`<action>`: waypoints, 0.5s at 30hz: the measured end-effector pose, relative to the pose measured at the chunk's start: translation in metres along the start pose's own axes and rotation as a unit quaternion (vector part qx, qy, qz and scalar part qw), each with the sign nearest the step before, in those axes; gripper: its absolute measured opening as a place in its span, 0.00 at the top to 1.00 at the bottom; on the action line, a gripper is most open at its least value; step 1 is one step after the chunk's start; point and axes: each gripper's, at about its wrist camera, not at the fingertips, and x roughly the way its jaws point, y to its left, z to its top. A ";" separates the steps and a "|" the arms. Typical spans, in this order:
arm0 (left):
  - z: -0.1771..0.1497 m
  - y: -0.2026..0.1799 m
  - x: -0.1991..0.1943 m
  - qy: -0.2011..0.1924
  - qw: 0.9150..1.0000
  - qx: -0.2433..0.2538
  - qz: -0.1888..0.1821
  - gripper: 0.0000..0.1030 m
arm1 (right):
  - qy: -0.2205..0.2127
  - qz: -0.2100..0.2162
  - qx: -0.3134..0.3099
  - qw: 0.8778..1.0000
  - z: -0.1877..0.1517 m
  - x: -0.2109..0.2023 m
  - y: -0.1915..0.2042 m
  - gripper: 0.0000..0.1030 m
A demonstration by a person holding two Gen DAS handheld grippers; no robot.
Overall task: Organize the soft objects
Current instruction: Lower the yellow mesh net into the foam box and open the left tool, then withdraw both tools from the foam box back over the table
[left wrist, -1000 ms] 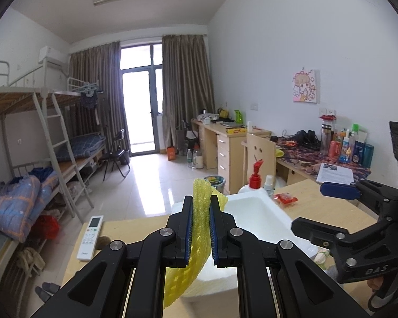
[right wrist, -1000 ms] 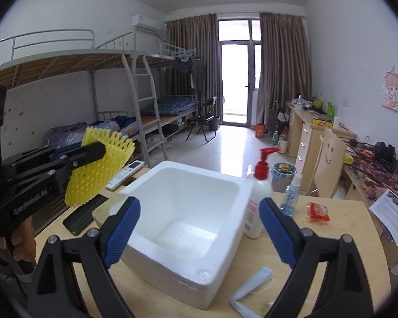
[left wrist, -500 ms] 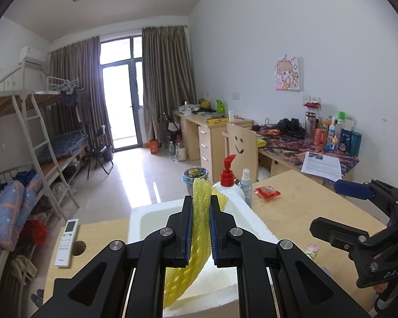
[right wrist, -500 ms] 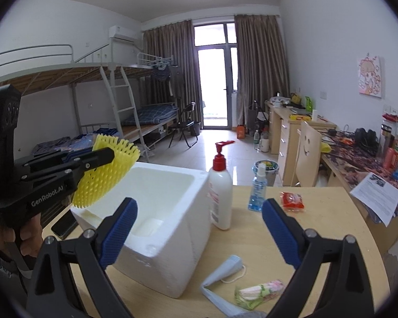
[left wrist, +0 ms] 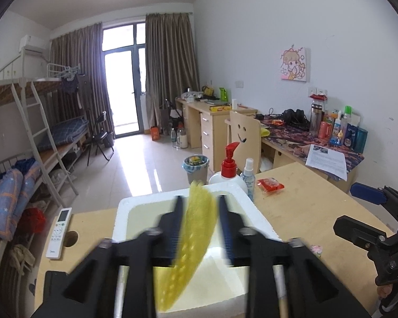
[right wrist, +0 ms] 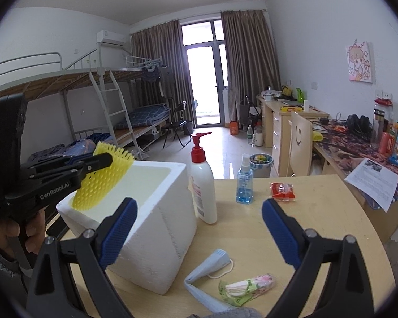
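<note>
A yellow foam net (left wrist: pixel 192 241) hangs between the blurred fingers of my left gripper (left wrist: pixel 199 220), whose jaws stand apart from it, over the open white foam box (left wrist: pixel 254 213). In the right wrist view the net (right wrist: pixel 100 182) sits at the box's (right wrist: pixel 156 228) far rim beside my left gripper (right wrist: pixel 98 163). My right gripper (right wrist: pixel 199 228) is open and empty above the table, near the box's right side. A blue face mask (right wrist: pixel 207 267) and a tissue pack (right wrist: pixel 248 286) lie on the table below it.
A white pump bottle (right wrist: pixel 203 185), a blue spray bottle (right wrist: pixel 244 185) and a red packet (right wrist: pixel 282 192) stand beyond the box on the wooden table (right wrist: pixel 318 222). A remote (left wrist: pixel 58 232) lies at the table's left edge. Bunk beds, desks and a chair are behind.
My left gripper's jaws have opened away from the yellow net, which now tilts down into the box. Both views have shifted right; my right gripper stays open.
</note>
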 end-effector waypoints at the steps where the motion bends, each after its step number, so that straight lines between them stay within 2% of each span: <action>1: 0.000 0.001 -0.001 -0.002 1.000 -0.003 0.003 0.40 | 0.000 0.000 0.001 1.000 -0.001 0.000 -0.001 0.06; 2: 0.002 0.000 -0.001 -0.006 1.000 -0.008 0.006 0.22 | 0.001 -0.001 0.003 1.000 -0.001 0.000 -0.002 0.06; 3: 0.002 0.002 -0.004 -0.013 1.000 -0.014 0.010 0.11 | 0.001 -0.001 0.004 1.000 0.000 0.000 -0.003 0.06; 5: 0.004 0.001 -0.007 -0.022 1.000 -0.017 0.013 0.03 | 0.000 -0.001 0.006 1.000 -0.001 -0.001 -0.005 0.06; 15: 0.006 -0.002 -0.019 -0.026 0.999 -0.015 0.015 0.01 | -0.008 -0.002 -0.003 1.000 0.002 -0.011 -0.002 0.06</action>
